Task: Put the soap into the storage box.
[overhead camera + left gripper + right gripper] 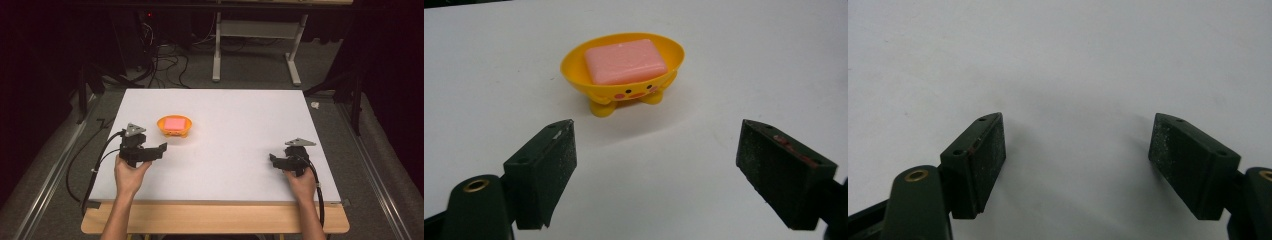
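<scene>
A pink bar of soap lies in a yellow duck-faced soap dish that stands on small feet on the white table. My left gripper is open just in front and to the left of the dish, its jaws spread wide and pointed toward it, with nothing between them. At the right side of the table my right gripper is open too, its jaws over bare table surface.
The white tabletop rests on a wooden board at the near edge. Cables trail from both grippers off the table's sides. A grey desk frame and floor cables lie beyond the far edge.
</scene>
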### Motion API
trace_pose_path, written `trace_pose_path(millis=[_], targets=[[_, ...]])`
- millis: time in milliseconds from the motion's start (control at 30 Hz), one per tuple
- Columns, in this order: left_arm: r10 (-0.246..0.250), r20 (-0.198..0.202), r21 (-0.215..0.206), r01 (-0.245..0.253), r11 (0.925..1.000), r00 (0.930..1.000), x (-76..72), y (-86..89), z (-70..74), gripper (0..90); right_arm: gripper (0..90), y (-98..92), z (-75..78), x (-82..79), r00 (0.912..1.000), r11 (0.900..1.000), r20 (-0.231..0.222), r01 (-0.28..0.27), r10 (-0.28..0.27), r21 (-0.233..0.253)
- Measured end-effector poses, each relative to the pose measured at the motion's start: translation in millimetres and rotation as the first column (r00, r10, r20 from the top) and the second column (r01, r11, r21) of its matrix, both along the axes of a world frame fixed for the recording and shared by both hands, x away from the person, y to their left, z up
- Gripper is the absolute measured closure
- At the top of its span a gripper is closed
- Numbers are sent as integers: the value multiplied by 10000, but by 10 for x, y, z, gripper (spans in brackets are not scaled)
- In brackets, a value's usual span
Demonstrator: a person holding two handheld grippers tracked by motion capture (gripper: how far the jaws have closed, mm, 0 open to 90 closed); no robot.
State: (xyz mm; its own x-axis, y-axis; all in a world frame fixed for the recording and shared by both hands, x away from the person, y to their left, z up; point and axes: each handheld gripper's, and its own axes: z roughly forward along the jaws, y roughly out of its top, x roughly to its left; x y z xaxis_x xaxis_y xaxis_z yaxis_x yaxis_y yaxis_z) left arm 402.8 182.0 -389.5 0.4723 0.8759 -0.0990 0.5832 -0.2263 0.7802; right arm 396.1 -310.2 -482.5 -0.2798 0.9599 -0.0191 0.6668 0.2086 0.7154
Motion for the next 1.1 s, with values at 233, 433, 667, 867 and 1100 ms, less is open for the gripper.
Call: trace_pose_path(millis=[233, 433, 667, 867, 1100], targets=[[-119, -88, 35, 119, 9999, 9999, -35, -23, -83, 170, 233, -1, 0, 0, 10000, 10000, 11, -11, 11, -24], [-345, -136, 307, 349, 9989, 9993, -41, -101, -157, 169, 232, 0, 0, 0, 10000, 10000, 15, -10, 10, -30], [-579, -337, 374, 592, 9975, 9978, -9, -187, -246, 169, 232, 0, 0, 0, 10000, 10000, 13, -3, 3, -27], [-686, -500, 187, 696, 9974, 9964, 15, -226, -334, 169, 233, 0, 0, 0, 10000, 10000, 14, -4, 4, -26], [-670, -641, 234, 686, 9974, 9957, 43, -250, -429, 170, 232, 0, 0, 0, 10000, 10000, 16, -10, 10, -27]])
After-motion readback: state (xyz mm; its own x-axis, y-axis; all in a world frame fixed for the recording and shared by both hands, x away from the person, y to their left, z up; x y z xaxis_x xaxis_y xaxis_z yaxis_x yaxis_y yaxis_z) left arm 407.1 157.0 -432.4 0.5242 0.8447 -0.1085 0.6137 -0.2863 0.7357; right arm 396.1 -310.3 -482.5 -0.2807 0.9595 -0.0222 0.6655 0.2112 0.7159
